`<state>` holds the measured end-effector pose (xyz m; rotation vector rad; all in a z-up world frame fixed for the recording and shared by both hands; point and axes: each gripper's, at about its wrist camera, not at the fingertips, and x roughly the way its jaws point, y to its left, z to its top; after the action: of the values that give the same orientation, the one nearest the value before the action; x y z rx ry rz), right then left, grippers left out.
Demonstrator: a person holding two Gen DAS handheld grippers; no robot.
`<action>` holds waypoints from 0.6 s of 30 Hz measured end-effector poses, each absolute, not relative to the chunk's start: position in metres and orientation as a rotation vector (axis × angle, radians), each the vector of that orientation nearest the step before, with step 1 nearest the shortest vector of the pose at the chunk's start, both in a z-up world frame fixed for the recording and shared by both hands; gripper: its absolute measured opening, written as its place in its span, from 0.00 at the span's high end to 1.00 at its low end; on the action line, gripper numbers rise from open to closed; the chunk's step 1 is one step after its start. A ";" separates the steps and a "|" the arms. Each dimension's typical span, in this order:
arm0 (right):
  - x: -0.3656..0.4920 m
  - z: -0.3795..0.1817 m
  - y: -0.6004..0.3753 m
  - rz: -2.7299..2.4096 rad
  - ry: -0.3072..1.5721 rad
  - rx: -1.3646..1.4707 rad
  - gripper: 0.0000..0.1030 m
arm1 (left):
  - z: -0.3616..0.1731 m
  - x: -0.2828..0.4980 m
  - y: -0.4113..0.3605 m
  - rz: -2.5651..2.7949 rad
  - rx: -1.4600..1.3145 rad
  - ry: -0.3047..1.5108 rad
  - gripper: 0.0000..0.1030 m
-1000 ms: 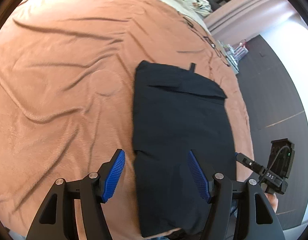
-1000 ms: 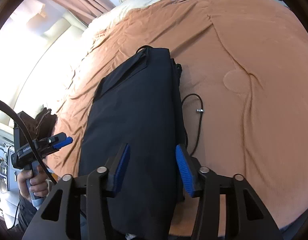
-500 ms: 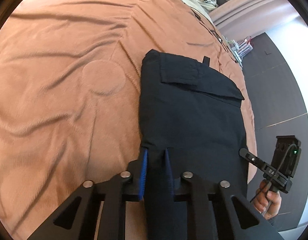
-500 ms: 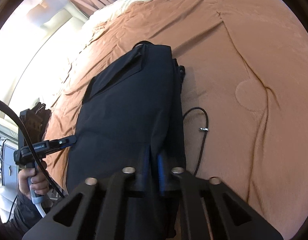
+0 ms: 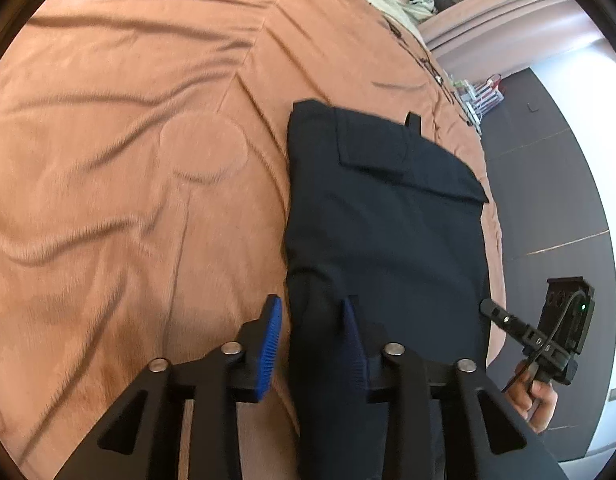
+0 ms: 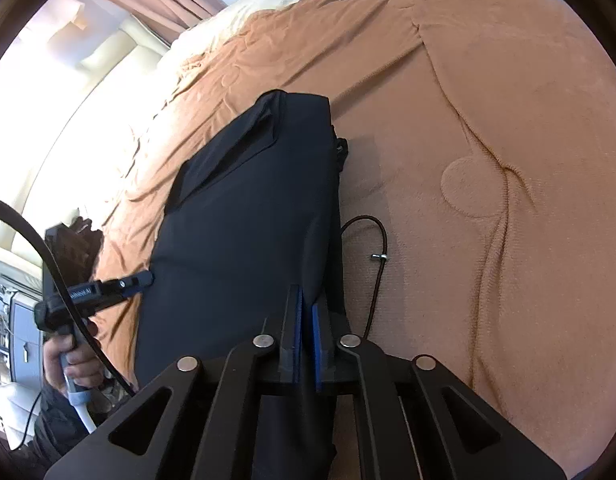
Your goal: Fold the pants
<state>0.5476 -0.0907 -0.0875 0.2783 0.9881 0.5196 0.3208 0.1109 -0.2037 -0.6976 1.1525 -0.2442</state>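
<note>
Brown bedspread (image 5: pixel 148 200) carries folded dark pants (image 5: pixel 384 232); the left tool (image 5: pixel 310 344), just widening, straddles their edge unclamped, while the right tool (image 6: pixel 305 320) pinches the fabric.

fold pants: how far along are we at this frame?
Done: the pants already lie as one narrow lengthwise strip on the brown blanket.
In hand: the right gripper pinches the near end's edge. The left gripper straddles the opposite edge, its jaws just reopened, pads apart.
Left: the crosswise fold, near end toward the pocket-flap end; that needs a firm left grip first.
</note>
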 end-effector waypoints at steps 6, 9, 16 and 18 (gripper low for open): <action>0.550 -0.092 -0.094 0.536 1.018 0.282 0.53 | -0.208 0.314 0.104 -0.269 -0.709 1.187 0.62; 0.553 -0.101 -0.096 0.560 1.058 0.298 0.53 | -0.211 0.311 0.098 -0.289 -0.719 1.213 0.58; 0.557 -0.122 -0.092 0.641 1.153 0.320 0.53 | -0.216 0.299 0.089 -0.335 -0.729 1.241 0.57; 0.559 -0.124 -0.090 0.655 1.158 0.319 0.53 | -0.216 0.297 0.086 -0.344 -0.715 1.244 0.63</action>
<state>0.5595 -0.0899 -0.1240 0.3194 1.1575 0.6549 0.2970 0.0864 -0.2156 -0.7148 1.2438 -0.3438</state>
